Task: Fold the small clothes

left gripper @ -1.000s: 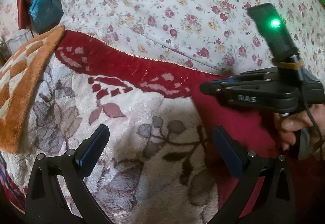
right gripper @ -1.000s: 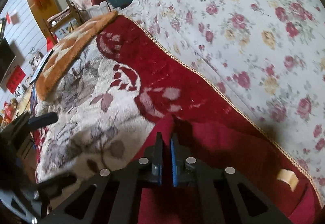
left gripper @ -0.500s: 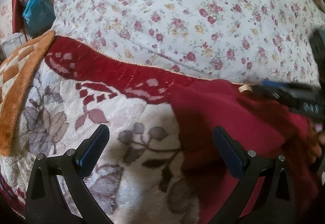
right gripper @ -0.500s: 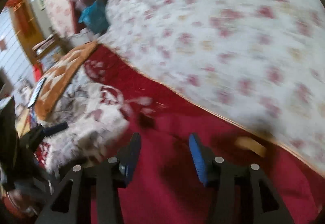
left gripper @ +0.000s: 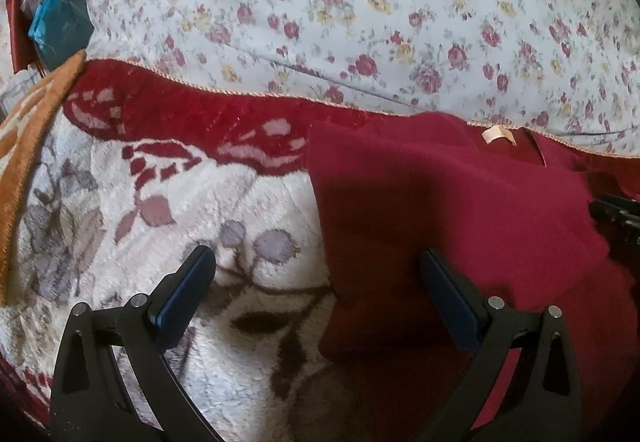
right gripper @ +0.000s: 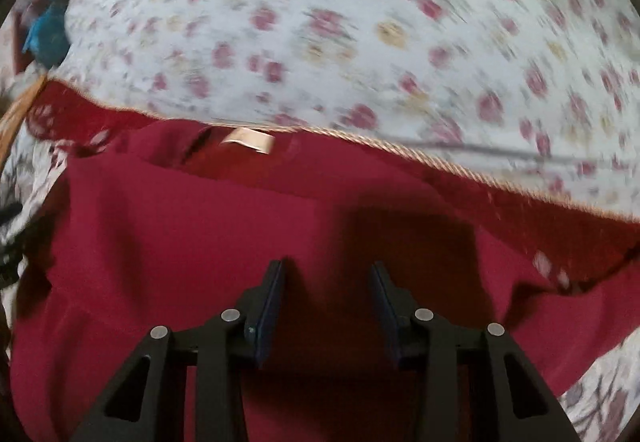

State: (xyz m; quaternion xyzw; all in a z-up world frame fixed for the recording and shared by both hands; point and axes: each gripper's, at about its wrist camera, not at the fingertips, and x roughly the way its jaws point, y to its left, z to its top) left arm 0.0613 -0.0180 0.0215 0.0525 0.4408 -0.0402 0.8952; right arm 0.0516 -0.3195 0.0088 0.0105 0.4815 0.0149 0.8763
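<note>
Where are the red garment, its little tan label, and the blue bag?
Red garment (left gripper: 460,201), left wrist view, middle of its cloth.
Tan label (left gripper: 498,135), left wrist view, its centre.
Blue bag (left gripper: 56,25), left wrist view, its front.

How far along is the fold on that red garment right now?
Done: the red garment lies on the plush blanket with one side apparently folded over, giving a straight left edge; its neck label faces up. In hand: nothing; the left gripper is open over that edge, and the right gripper hovers above the cloth, jaws closing on nothing. Left: the remaining folds.
</note>
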